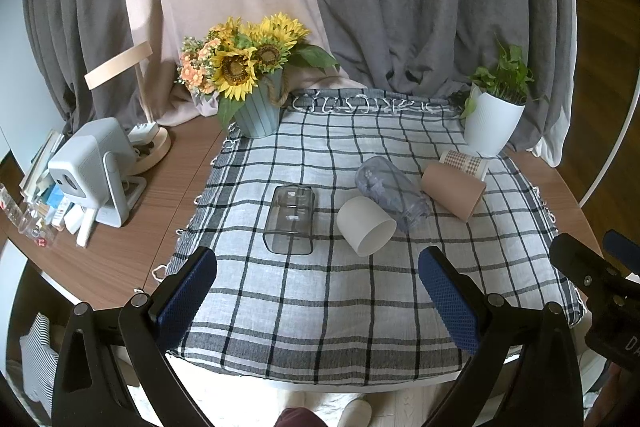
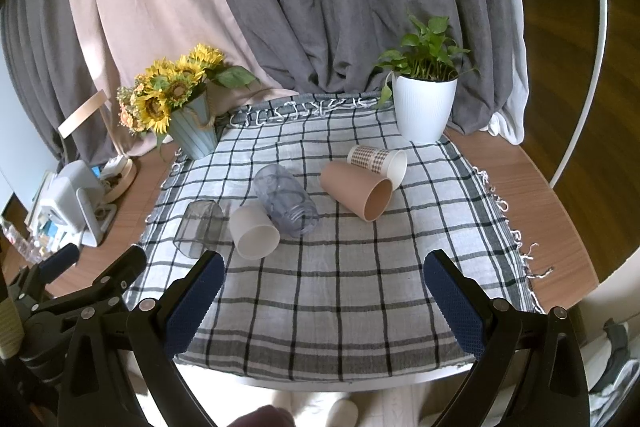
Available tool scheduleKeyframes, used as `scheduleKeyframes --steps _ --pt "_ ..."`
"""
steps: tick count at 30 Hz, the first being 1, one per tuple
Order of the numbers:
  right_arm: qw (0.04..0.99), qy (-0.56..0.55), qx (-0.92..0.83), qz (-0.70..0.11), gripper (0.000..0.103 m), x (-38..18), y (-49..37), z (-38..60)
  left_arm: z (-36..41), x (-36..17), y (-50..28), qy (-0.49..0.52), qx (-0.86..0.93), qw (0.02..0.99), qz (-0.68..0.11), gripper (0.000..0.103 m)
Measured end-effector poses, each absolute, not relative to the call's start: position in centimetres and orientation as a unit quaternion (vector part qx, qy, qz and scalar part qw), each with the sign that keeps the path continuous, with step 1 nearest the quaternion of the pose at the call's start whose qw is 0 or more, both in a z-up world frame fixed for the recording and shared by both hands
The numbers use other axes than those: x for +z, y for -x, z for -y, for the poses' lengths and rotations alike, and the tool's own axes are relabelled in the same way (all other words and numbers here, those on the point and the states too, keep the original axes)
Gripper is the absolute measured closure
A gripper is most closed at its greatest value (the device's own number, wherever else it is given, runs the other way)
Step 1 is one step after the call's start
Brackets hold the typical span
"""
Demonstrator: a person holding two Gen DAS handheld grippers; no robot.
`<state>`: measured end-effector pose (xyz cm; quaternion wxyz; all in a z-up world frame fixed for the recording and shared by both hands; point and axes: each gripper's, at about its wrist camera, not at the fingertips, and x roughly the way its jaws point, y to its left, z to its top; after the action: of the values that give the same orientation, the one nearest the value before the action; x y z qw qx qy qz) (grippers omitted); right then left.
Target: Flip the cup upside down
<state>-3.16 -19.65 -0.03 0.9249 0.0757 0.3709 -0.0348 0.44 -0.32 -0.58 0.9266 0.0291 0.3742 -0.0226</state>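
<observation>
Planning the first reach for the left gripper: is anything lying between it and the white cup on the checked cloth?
Nothing visible does. The left gripper is open, and only bare checked cloth lies between it and the white cup. The smoky square cup lies to the cup's left, the clear ribbed cup behind it.

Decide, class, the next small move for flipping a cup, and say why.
Probably ease the left gripper toward the white plastic cup. It lies on its side on the checked cloth, nearest, mouth facing the jaws, which are open and empty.
</observation>
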Motion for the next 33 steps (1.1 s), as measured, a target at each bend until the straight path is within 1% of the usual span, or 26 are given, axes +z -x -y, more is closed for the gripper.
scheduleKeyframes --steps 23,29,33 --pt "0.924 -0.075 -0.035 -0.372 0.003 -0.1 2.9 19.5 0.5 -0.5 -0.6 -0.030 -0.021 0.927 -0.374 0.000" --pt "0.928 -0.064 -0.044 -0.365 0.001 -0.6 2.6 19.0 -0.1 -1.2 -1.5 -0.034 -0.010 0.922 -0.387 0.000" --pt "0.921 -0.070 -0.035 -0.381 0.001 -1.4 0.8 18.7 -1.1 -1.8 -2.7 -0.019 -0.003 0.916 -0.400 0.000"
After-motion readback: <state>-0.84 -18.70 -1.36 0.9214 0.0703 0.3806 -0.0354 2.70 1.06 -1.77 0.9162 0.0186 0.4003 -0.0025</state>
